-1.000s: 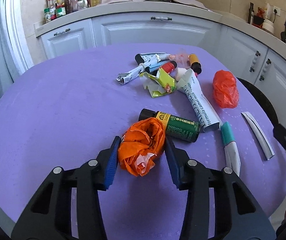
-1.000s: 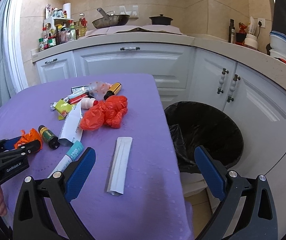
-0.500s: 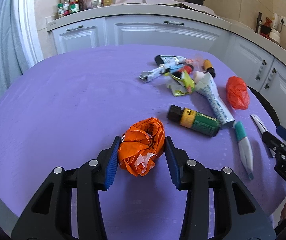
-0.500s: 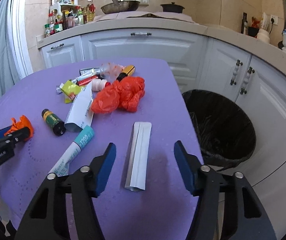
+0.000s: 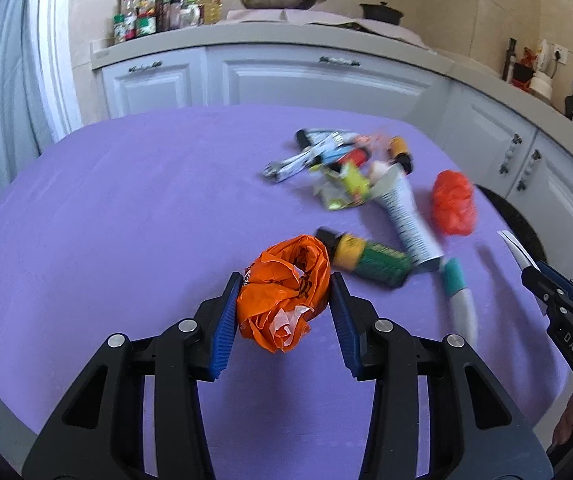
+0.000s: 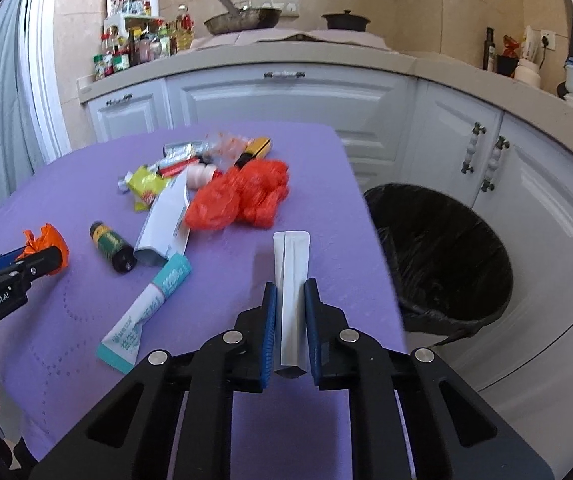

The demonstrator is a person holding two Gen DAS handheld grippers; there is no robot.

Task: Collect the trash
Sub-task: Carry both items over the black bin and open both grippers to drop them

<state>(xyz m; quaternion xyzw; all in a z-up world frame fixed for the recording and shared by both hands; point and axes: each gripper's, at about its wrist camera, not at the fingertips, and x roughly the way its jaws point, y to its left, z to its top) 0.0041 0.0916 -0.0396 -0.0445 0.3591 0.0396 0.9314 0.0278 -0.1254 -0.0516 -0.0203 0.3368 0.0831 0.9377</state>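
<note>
**Both grippers loaded, nothing in the bin yet**

Since a second ago the right gripper's jaws have just been closing: they stood wide apart over the table edge then, and now they pinch a flat white wrapper between them. The left gripper has barely shifted and grips the same orange bag as before.

From the left wrist: the left gripper point(image 5: 284, 306) has its blue pads pressed into either side of a crumpled orange plastic bag point(image 5: 284, 280), jaws partly open around its bulk. Whether the bag is lifted clear of the purple table point(image 5: 126, 208) I cannot tell from this angle. Just beyond it lies a green bottle with a yellow band point(image 5: 366, 258), then a white tube point(image 5: 406, 216), a teal-capped tube point(image 5: 460, 296), a red plastic bag point(image 5: 452, 202), and a blurred heap of small wrappers and tubes point(image 5: 338, 164) farther back.

From the right wrist: the right gripper point(image 6: 289, 322) is nearly shut on the near end of the white wrapper point(image 6: 291, 258), which runs away from the fingers along the table's right side. The black-lined trash bin point(image 6: 442, 248) stands on the floor just beside that edge, apparently empty as far as its dark liner shows.

So two pieces are in hand and none dropped; by my reckoning the task is at an early stage, with both bottle and tubes, the red bag and the heap left to clear.
</note>
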